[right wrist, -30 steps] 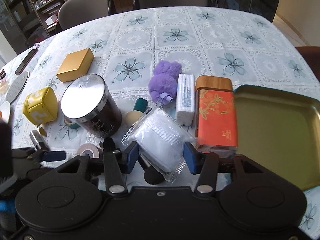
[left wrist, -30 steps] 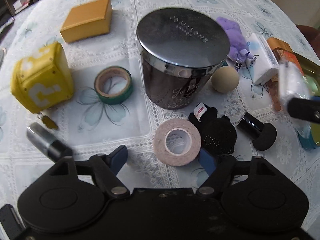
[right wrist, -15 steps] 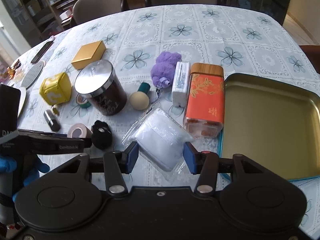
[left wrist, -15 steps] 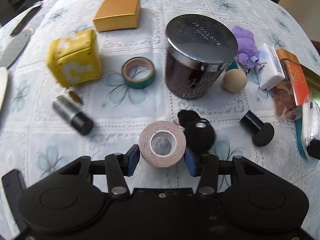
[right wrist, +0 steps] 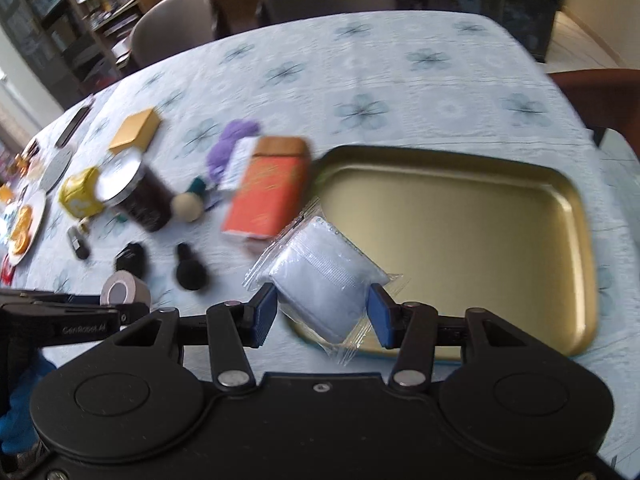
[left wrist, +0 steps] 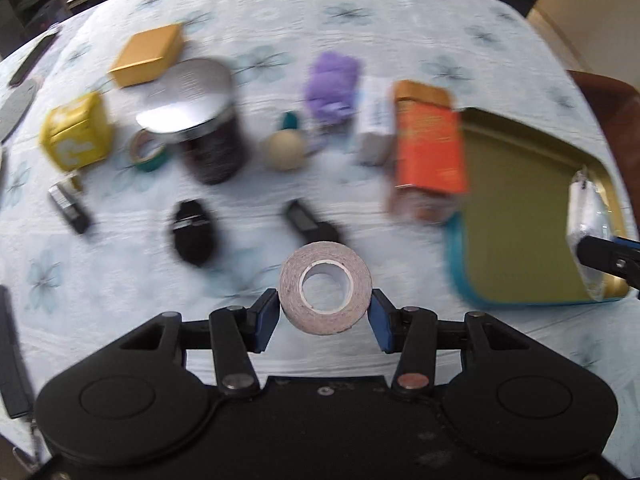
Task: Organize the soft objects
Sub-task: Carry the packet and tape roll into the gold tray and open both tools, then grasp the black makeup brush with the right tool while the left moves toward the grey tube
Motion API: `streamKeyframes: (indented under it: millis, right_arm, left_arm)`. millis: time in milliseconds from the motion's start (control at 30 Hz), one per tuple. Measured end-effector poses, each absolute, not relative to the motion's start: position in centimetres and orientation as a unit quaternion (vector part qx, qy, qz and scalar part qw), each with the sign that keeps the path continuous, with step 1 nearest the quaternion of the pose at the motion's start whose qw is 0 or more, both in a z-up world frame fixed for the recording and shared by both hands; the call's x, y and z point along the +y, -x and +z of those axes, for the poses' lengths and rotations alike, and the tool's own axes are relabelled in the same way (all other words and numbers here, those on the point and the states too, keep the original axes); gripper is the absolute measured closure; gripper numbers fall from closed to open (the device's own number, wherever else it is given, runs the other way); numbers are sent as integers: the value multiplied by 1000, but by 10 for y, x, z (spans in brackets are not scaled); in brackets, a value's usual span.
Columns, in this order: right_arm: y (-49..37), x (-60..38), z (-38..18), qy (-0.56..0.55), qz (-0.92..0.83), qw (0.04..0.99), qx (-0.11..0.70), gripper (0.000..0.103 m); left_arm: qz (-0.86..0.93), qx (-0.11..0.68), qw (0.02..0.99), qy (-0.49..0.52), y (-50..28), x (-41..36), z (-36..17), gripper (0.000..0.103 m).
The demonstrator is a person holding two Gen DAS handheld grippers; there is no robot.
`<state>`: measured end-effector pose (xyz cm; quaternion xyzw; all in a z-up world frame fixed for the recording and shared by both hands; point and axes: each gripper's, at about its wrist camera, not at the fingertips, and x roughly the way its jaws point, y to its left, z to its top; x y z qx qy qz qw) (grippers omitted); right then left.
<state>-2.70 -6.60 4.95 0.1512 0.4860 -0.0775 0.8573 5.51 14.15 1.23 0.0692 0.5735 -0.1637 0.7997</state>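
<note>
My left gripper [left wrist: 325, 314] is shut on a pink roll of tape [left wrist: 325, 294] and holds it above the tablecloth, left of the gold tray [left wrist: 520, 216]. My right gripper [right wrist: 322, 314] is shut on a white soft pack in a clear wrapper [right wrist: 324, 276], held over the near left corner of the gold tray [right wrist: 460, 232]. The pack [left wrist: 586, 220] also shows in the left wrist view, over the tray's right side. A purple plush [left wrist: 330, 80], a yellow question-mark cube [left wrist: 76, 136] and a black soft item [left wrist: 194, 236] lie on the table.
An orange tin [left wrist: 430, 148], a dark jar with a silver lid [left wrist: 208, 136], a beige ball [left wrist: 285, 150], green tape [left wrist: 146, 152], a gold box [left wrist: 148, 54], a white packet [left wrist: 376, 120] and two small black cylinders stand left of the tray. Chairs [right wrist: 176, 24] stand behind the table.
My left gripper has closed on the pink tape, lifted it and swung right toward the tray. My right gripper has carried the white pack right, over the tray's corner.
</note>
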Motion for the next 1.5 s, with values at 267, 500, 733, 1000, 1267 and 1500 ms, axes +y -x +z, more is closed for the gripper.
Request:
streamKeyframes:
  millis: [267, 500, 733, 1000, 1267, 1500]
  right_arm:
    - [54, -139, 62, -142, -140, 873, 446, 53]
    - [64, -172, 62, -159, -126, 882, 424, 47]
    - [66, -186, 52, -178, -112, 876, 434, 47]
    - [67, -185, 47, -171, -99, 872, 449, 47]
    - [70, -182, 49, -163, -101, 871, 453, 47]
    - [74, -177, 48, -161, -108, 870, 453, 47]
  left_arm:
    - [-219, 537, 810, -87, -39, 21, 28, 58]
    - [-203, 530, 817, -101, -30, -19, 28, 31]
    - [-171, 551, 811, -100, -22, -18, 18, 24]
    - [-154, 552, 813, -101, -15, -21, 20, 16]
    - [-147, 559, 810, -98, -12, -17, 17, 15]
    - [-150, 552, 816, -83, -9, -13, 19, 6]
